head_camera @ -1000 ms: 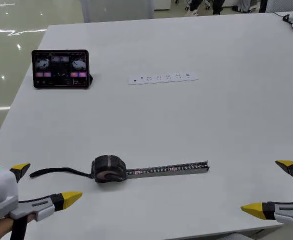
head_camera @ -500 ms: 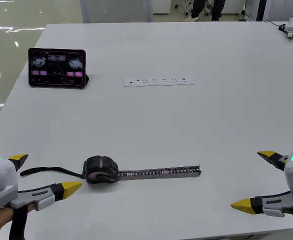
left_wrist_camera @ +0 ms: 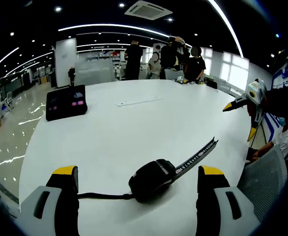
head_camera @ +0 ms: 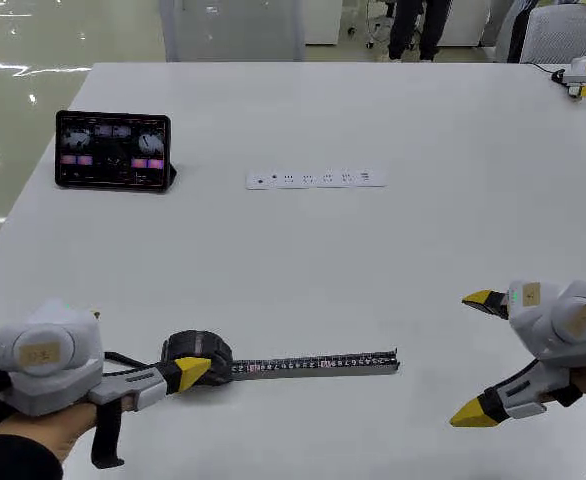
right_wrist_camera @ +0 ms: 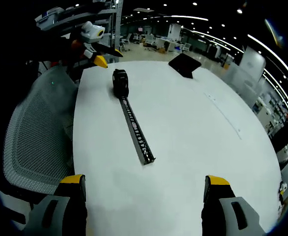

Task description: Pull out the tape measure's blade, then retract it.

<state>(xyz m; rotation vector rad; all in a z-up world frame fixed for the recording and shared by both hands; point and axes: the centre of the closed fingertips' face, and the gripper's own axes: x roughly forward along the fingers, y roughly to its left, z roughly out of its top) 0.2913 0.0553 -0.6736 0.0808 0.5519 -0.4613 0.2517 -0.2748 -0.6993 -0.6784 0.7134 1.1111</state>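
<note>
A black tape measure lies on the white table with its blade pulled out to the right and a black strap trailing left. My left gripper is open just left of the case, one yellow fingertip at the case's front. In the left gripper view the case sits between the open jaws, untouched. My right gripper is open, a short way right of the blade's end. In the right gripper view the blade's hook end lies ahead of the open jaws and the case lies far off.
A tablet stands at the back left and a white power strip lies mid-table. Another device sits at the far right corner. People stand beyond the far edge. A mesh chair is beside the near edge.
My left gripper has moved right, up to the tape measure's case. My right gripper has come in leftward and upward toward the blade's end. The tape measure has stayed put.
</note>
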